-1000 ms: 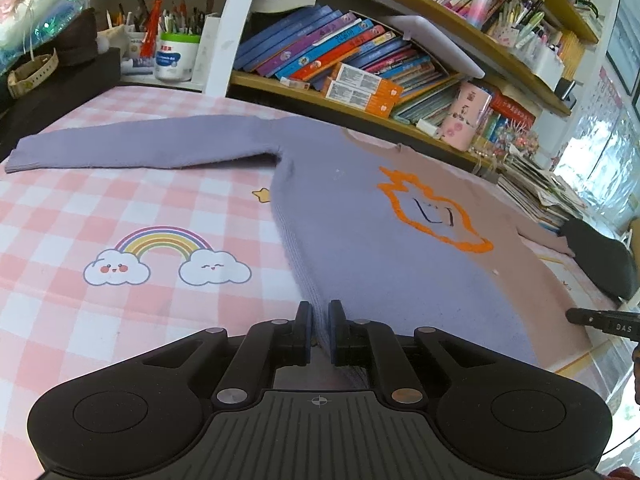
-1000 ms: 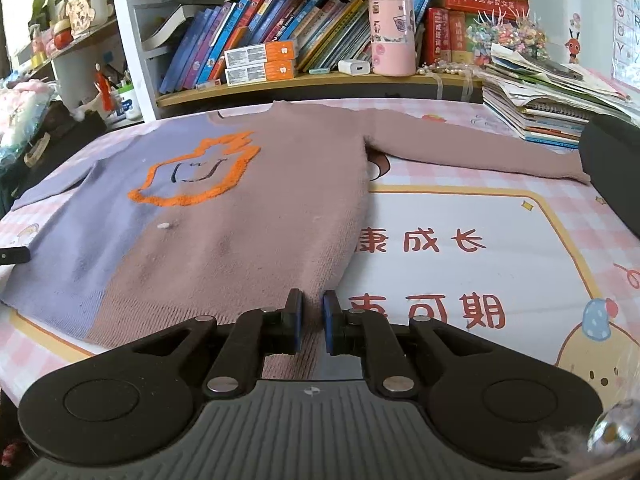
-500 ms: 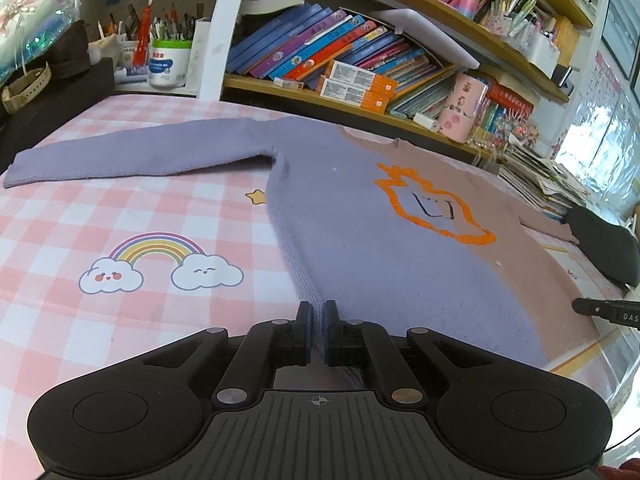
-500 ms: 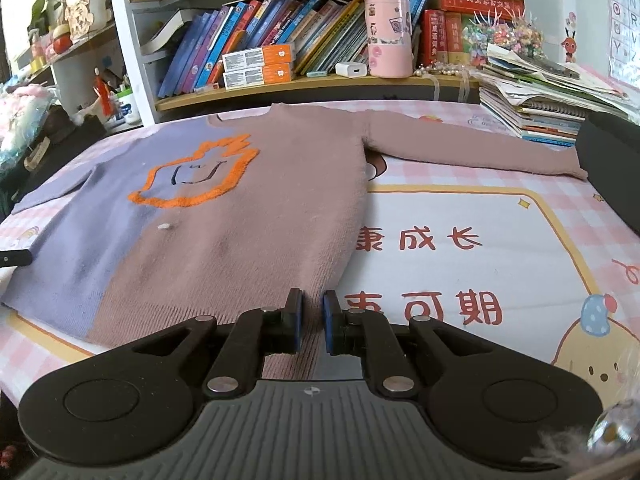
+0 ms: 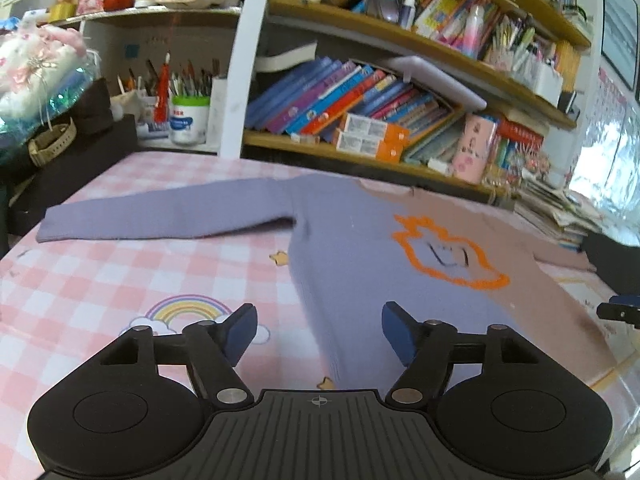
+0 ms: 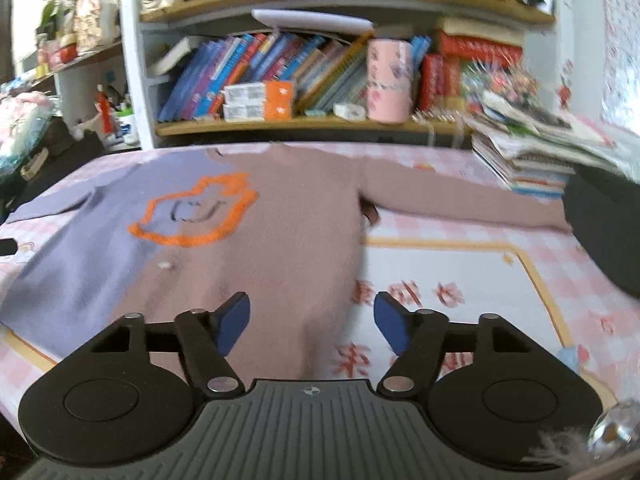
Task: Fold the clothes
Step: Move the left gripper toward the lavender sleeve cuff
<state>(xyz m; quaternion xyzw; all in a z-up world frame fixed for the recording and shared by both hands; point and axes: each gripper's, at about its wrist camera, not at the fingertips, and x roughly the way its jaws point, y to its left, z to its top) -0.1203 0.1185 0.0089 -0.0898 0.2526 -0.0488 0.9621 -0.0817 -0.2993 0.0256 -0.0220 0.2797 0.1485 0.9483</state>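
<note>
A two-tone sweater (image 5: 360, 248) (image 6: 280, 232) lies flat on the pink checked tablecloth (image 5: 120, 272), lilac on one half, dusty pink on the other, with an orange outlined shape on the chest. Its lilac sleeve (image 5: 160, 216) stretches left and its pink sleeve (image 6: 460, 196) stretches right. My left gripper (image 5: 319, 330) is open above the lilac side edge near the hem, holding nothing. My right gripper (image 6: 312, 322) is open over the pink side near the hem, also holding nothing.
Bookshelves (image 5: 360, 112) full of books and boxes stand right behind the table. A stack of magazines (image 6: 532, 148) and a dark object (image 6: 604, 224) sit at the right edge. A pen cup (image 5: 188, 120) and black items (image 5: 60, 160) crowd the far left.
Both grippers were shut at the sweater's hem corners and have now opened wide and risen a little; the sweater lies released on the table.
</note>
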